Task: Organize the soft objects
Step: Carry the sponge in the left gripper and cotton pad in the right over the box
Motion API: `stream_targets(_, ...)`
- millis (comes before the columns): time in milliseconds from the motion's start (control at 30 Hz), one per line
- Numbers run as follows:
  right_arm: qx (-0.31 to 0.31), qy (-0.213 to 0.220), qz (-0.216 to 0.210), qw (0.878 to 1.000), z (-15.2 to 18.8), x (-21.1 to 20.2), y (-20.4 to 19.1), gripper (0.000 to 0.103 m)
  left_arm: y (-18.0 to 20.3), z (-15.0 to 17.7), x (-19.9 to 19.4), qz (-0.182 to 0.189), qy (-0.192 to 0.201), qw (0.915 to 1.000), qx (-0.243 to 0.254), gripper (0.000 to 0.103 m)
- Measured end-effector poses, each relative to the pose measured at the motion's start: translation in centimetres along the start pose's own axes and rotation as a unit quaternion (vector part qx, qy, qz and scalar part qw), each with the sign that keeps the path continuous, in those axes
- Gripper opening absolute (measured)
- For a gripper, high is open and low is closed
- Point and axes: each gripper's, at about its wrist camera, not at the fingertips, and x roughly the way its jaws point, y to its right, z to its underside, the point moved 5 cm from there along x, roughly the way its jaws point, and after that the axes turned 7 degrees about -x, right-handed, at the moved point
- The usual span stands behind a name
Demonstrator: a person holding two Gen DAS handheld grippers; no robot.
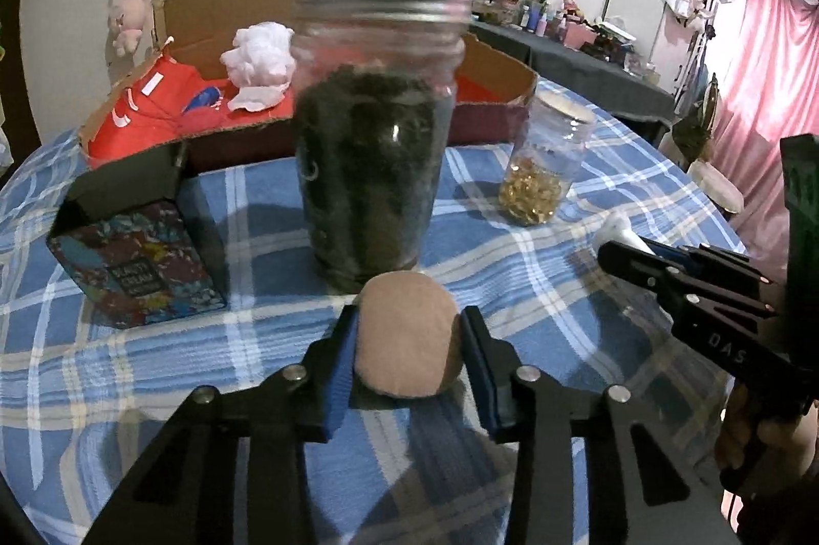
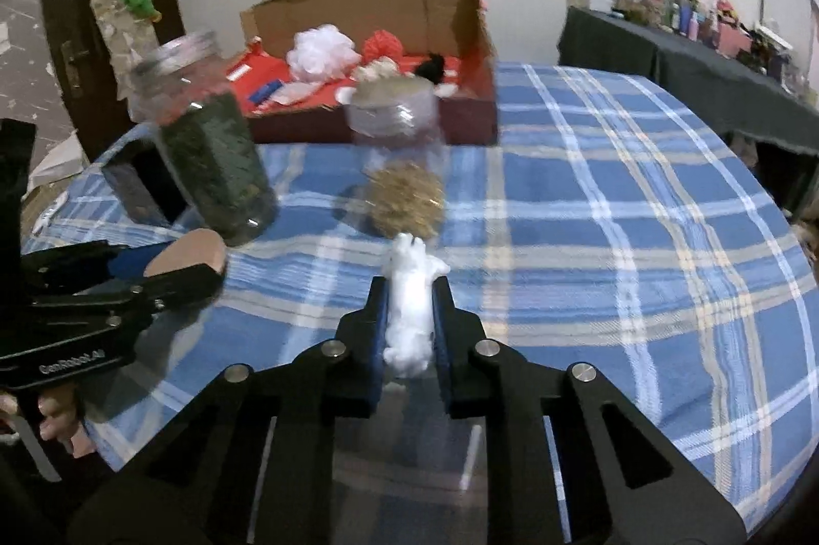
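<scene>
Above the worktop's [image 2: 614, 207] near edge, left gripper [image 1: 408, 343] jaws pinch a tan pad [image 1: 404, 335]; right gripper [image 2: 409, 314] jaws pinch white fluff [image 2: 409, 304]. Either could knock the dark-filled jar [image 1: 373, 146] or slip loose.

The checked tablecloth [image 2: 588, 197] looked like woven cloth, matt. The tall jar [image 1: 376, 125] was glossy clear glass with a dull metal lid; the far box [image 2: 368, 2] was plain cardboard.

Left tongs [image 1: 409, 343] pinch a tan pad while right tongs [image 2: 409, 304] clamp white fluff, both held low
</scene>
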Motion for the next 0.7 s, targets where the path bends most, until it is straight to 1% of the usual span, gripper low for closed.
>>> stream_targets(200, -0.012, 0.020, -0.033, 0.999, -1.4, -0.6, -2.7, 0.015, -0.6, -0.7, -1.5, 0.001, 0.014, 0.9999, 0.004, 0.037)
stream_targets(467, -0.028, 0.026, -0.072, 0.997, -2.5, -0.5, -5.7, 0.015, -0.6, -1.3, -2.5, 0.009, 0.023, 0.9996, 0.014, 0.036)
stream_targets(700, -0.033, 0.026, -0.080, 0.996, -2.8, -0.3, -6.7, 0.015, -0.6, -1.5, -2.7, 0.013, 0.024, 0.9995, 0.015, 0.036)
